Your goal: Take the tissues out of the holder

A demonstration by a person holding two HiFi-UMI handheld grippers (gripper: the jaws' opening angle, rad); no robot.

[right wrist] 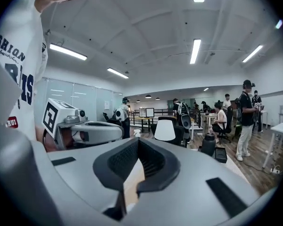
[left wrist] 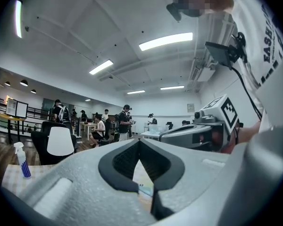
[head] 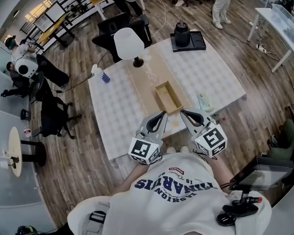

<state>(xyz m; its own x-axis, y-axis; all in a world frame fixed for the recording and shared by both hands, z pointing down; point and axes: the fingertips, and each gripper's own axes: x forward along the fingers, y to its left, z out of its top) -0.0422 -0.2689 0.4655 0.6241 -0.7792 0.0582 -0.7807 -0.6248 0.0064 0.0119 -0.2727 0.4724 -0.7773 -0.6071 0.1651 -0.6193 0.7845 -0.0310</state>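
Since the tissue pack (head: 204, 102) lies flat on the tabletop (head: 112, 106), just beside the wooden holder (head: 169, 98) on its right and near the right gripper (head: 183, 112), it could be clipped and swept toward the edge by a careless swing of that gripper. The wooden holder looks empty, so the task is judged approx. done. A re-grab w/ jaws closed would only shove the pack. The 2 grippers are held about level, close to the body at the near tabletop edge, tips aimed at the holder. The left gripper (head: 163, 114) is clenched on nothing, and the right is likewise clenched and empty.
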